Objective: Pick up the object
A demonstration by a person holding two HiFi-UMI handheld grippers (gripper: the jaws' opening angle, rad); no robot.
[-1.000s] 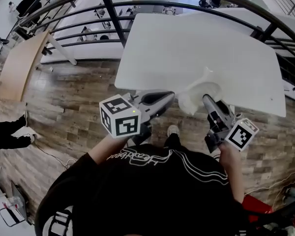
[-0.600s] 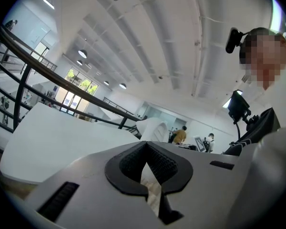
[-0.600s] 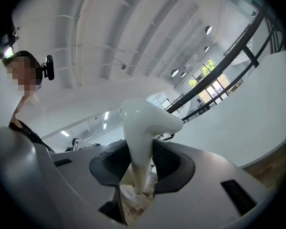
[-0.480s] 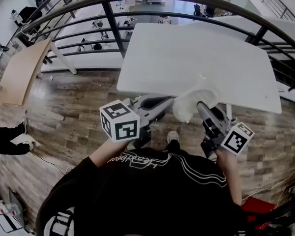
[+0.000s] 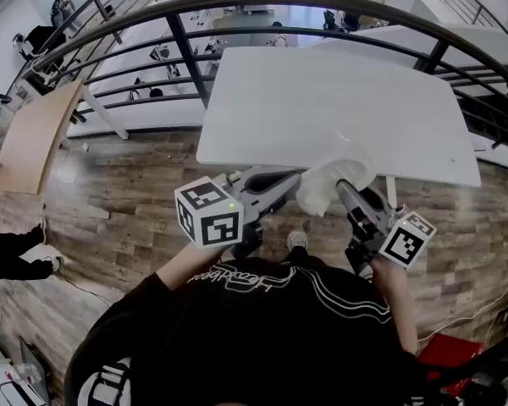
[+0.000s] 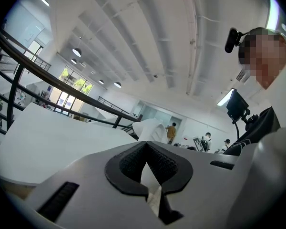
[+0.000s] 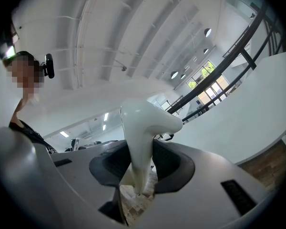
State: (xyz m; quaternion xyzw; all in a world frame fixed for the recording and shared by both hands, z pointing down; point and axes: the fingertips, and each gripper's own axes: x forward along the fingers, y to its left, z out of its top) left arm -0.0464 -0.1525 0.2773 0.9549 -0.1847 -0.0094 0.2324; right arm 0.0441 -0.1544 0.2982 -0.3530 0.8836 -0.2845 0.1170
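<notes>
The object is a white, smooth, curved piece (image 5: 328,179) with a broad rounded end and a thin stem. My right gripper (image 5: 343,189) is shut on it, and it hangs over the near edge of the white table (image 5: 322,100). In the right gripper view the stem (image 7: 139,142) runs down between the two dark pads, which press on its sides. My left gripper (image 5: 293,178) is just left of the object, pointing at it, with its jaws together and nothing in them. From the left gripper (image 6: 150,171) the white object (image 6: 150,129) shows straight ahead.
A black metal railing (image 5: 186,49) arcs round behind the table, with a lower hall floor beyond it. Wooden floorboards (image 5: 127,184) lie left of and under the table. My shoe (image 5: 297,241) shows under the table's near edge. Another person's feet (image 5: 13,242) are at the far left.
The right gripper has drawn the white object back from the table top to its near edge, a little leftward. The left gripper has kept beside it.
</notes>
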